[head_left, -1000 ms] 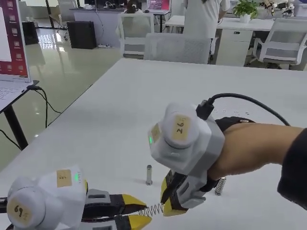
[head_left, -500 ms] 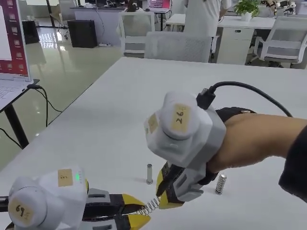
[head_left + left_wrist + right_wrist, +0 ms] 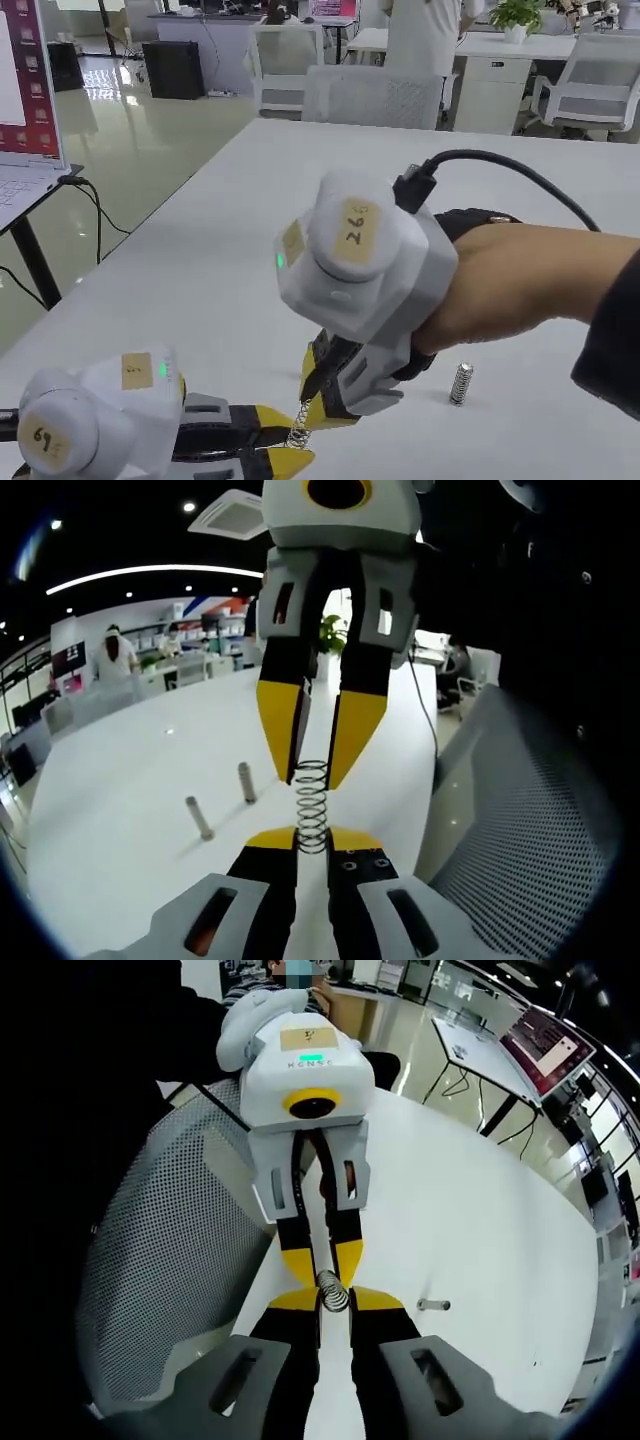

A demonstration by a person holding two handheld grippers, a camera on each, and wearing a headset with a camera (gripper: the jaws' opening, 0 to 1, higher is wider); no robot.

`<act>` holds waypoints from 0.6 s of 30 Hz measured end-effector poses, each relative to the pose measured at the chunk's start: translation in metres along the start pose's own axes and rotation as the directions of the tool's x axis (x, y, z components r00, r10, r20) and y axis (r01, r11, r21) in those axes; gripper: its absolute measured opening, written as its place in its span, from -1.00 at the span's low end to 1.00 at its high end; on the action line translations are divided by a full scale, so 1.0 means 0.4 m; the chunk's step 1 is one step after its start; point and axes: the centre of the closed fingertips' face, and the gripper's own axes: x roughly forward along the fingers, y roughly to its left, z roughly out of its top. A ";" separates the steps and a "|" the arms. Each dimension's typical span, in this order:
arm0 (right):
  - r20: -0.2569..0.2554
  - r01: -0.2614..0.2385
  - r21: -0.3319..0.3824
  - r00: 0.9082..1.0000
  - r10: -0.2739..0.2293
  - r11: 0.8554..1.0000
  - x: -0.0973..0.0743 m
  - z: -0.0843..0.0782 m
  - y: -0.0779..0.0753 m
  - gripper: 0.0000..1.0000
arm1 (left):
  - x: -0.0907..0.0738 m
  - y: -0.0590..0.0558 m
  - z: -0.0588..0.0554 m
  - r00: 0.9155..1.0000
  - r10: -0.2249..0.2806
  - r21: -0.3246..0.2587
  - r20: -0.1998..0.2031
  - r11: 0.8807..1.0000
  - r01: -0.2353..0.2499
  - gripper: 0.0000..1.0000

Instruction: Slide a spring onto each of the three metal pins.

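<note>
My left gripper (image 3: 312, 838) pinches one end of the spring (image 3: 312, 795), my right gripper (image 3: 335, 1302) the other, above the table (image 3: 120, 750). The left gripper view gives me two bare pins (image 3: 246, 782); in the head view the right gripper covers them.

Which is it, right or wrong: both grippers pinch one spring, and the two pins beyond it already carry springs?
Wrong on the pins. The left gripper and right gripper pinch one spring, but the two pins beyond it stand bare, as the left gripper view shows.
</note>
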 end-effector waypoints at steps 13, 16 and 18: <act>0.007 0.000 -0.001 1.000 0.000 1.000 0.004 0.018 -0.002 -0.85 | 0.001 0.004 0.001 1.000 -0.001 0.006 0.002 1.000 0.001 -0.95; 0.000 -0.017 0.008 1.000 0.017 1.000 0.004 0.014 0.005 -0.84 | 0.003 0.002 0.001 1.000 -0.006 0.011 0.000 1.000 0.006 -0.95; 0.001 -0.013 0.004 1.000 0.013 1.000 0.007 0.012 0.003 -0.82 | 0.003 0.002 -0.001 1.000 -0.007 0.019 -0.006 1.000 0.007 -0.95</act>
